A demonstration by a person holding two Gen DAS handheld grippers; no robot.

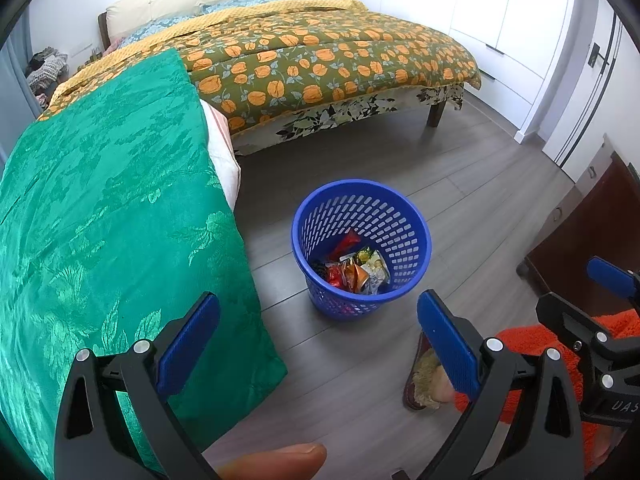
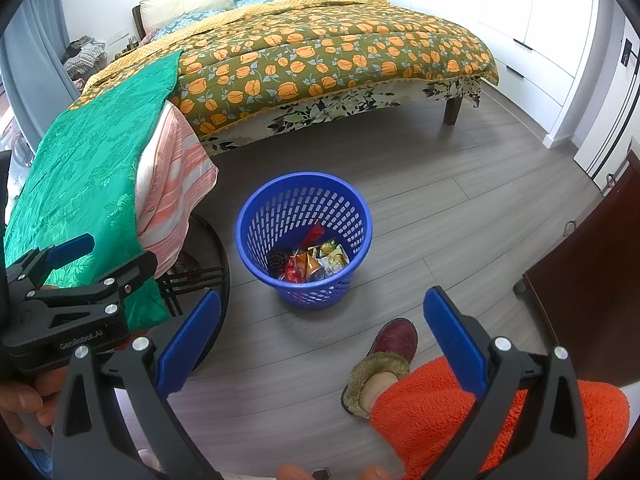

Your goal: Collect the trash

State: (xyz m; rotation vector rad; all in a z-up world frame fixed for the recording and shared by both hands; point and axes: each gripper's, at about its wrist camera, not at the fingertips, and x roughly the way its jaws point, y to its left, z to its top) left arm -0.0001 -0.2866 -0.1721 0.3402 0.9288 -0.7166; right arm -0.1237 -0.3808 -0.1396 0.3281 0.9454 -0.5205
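Note:
A blue perforated trash basket stands on the grey wood floor; it also shows in the right wrist view. Inside lie several snack wrappers, red, orange and green-white. My left gripper is open and empty, held above the floor in front of the basket. My right gripper is open and empty, also short of the basket. The right gripper shows at the right edge of the left wrist view, and the left gripper shows at the left of the right wrist view.
A table under a green cloth stands left of the basket. A bed with an orange-flowered quilt lies behind. A dark brown cabinet is at right. The person's orange-clad leg and red slipper are near front.

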